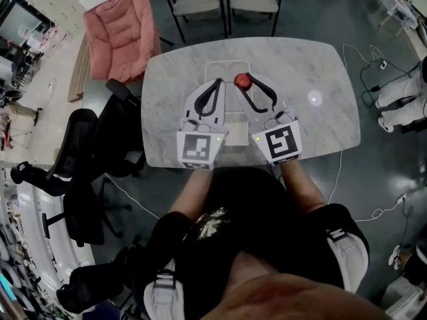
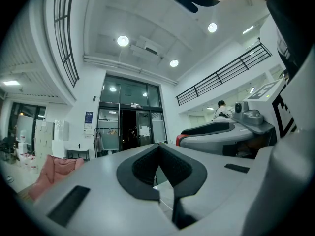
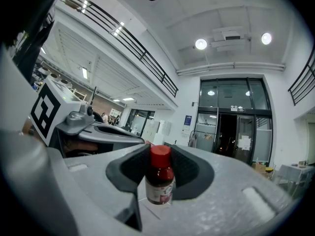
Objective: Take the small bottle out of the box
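The small bottle (image 3: 160,180), red-capped, stands upright between the pads of the right tongs (image 1: 247,81), which are clamped on it. It sits at the right rim of the clear box (image 1: 212,65), toward the tabletop's (image 1: 320,59) far edge. The left tongs (image 2: 158,150) are closed and empty, just beside.

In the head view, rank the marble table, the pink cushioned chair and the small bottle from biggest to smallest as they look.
1. marble table
2. pink cushioned chair
3. small bottle, by far the smallest
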The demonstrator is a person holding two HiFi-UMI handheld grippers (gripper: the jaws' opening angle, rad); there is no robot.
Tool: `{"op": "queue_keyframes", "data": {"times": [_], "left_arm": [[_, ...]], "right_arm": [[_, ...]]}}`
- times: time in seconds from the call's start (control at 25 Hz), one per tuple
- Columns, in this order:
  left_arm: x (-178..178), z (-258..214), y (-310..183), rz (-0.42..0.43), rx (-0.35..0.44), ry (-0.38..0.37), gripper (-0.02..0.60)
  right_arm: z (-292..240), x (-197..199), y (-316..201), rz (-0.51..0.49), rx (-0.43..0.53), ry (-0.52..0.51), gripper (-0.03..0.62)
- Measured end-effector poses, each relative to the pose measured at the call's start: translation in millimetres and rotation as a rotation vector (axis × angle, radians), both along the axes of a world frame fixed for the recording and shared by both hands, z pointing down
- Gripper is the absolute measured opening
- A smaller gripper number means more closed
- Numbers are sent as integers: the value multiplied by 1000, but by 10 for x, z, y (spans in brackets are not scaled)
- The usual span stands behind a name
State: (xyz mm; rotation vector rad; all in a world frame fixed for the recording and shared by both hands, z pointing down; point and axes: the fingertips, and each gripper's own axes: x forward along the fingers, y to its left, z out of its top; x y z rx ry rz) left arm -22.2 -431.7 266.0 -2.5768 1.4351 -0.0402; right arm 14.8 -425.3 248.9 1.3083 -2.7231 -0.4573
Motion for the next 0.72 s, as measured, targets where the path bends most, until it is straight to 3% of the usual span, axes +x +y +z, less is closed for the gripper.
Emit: {"op": "queue_keyframes", "data": {"times": [0.72], "left_arm": [[-18,25,-7,-7,8,-11,14]], "right_arm": [[53,-24,-4,-7,-2,3,124]]}}
